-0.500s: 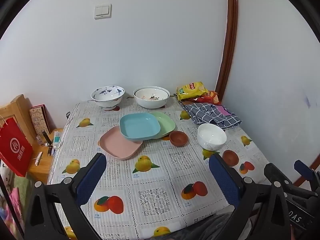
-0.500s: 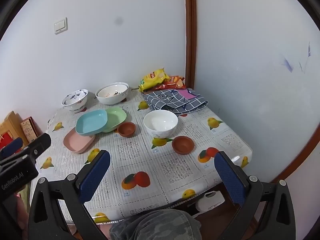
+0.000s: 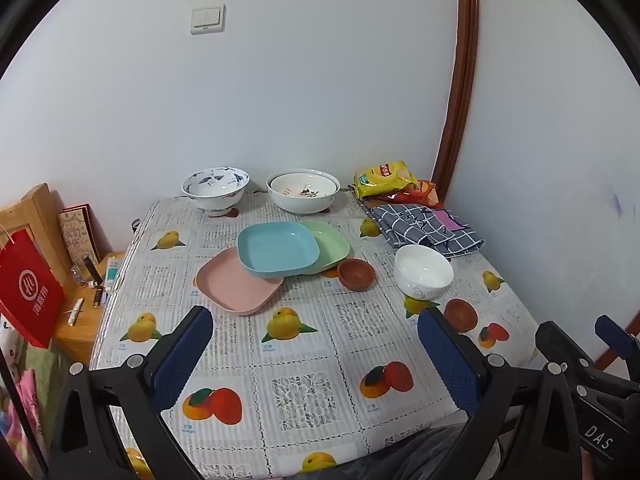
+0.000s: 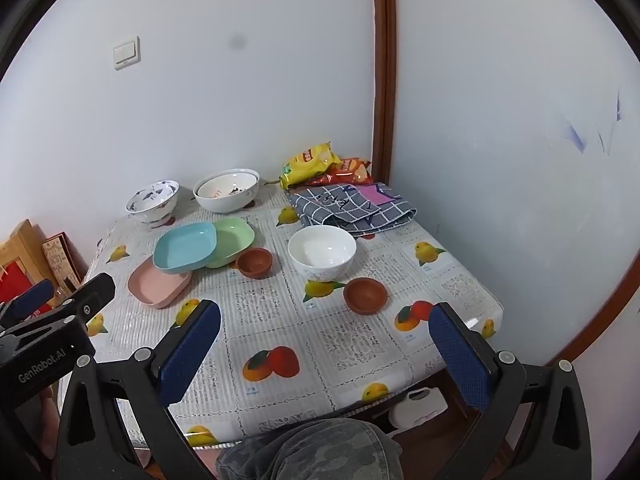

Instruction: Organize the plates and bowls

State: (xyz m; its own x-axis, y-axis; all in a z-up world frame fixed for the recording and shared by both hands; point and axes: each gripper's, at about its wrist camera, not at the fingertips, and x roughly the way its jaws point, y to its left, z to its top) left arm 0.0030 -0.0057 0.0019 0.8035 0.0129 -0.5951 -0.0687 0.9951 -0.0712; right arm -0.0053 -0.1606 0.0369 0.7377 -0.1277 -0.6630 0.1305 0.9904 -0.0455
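Three square plates overlap mid-table: a blue plate on top, a green plate behind it, a pink plate in front. A white bowl and two small brown bowls sit to their right. A blue-patterned bowl and a large white bowl stand by the far wall. My left gripper hangs open above the table's near part, holding nothing. My right gripper is likewise open and empty, with the nearer brown bowl just beyond it.
A checked cloth and snack bags lie at the far right corner against the walls. A low wooden stand with a red bag and small items sits left of the table. A camouflage-clad knee shows below.
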